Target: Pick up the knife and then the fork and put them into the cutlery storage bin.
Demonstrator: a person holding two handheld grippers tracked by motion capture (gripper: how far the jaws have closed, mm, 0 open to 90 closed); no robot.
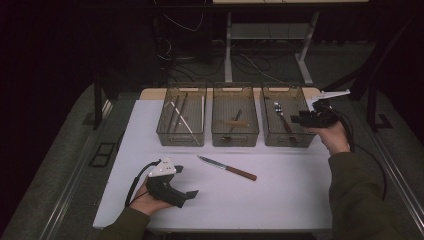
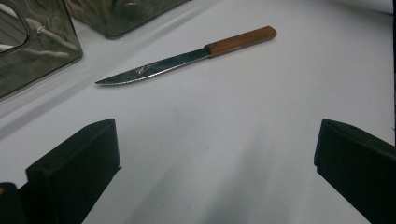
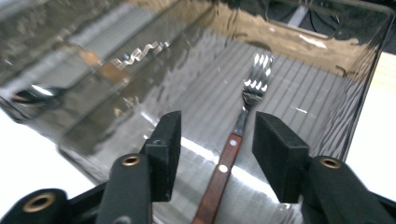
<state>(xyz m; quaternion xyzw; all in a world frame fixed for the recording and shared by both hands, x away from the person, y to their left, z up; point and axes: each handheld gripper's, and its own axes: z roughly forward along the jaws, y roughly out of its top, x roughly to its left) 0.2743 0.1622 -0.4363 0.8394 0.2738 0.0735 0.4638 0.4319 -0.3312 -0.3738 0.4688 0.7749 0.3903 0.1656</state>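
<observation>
A wooden-handled fork (image 3: 246,99) lies on the ribbed floor of the right clear bin (image 3: 308,44), tines toward the far wall. My right gripper (image 3: 217,140) hovers over it, jaws apart on either side of the handle without pressing it. In the high view this gripper (image 1: 299,119) sits at the right bin's (image 1: 287,142) right edge, above the fork (image 1: 281,114). A serrated knife (image 1: 227,168) with a brown handle lies on the white table. My left gripper (image 1: 186,181) rests near the front left, open wide, with the knife (image 2: 187,56) ahead of its empty jaws (image 2: 217,168).
Three clear bins stand in a row at the back of the white table (image 1: 280,200). The left bin (image 1: 181,139) holds thin sticks; the middle bin (image 1: 235,137) holds a wooden-handled utensil. Cables and desk legs lie on the floor beyond.
</observation>
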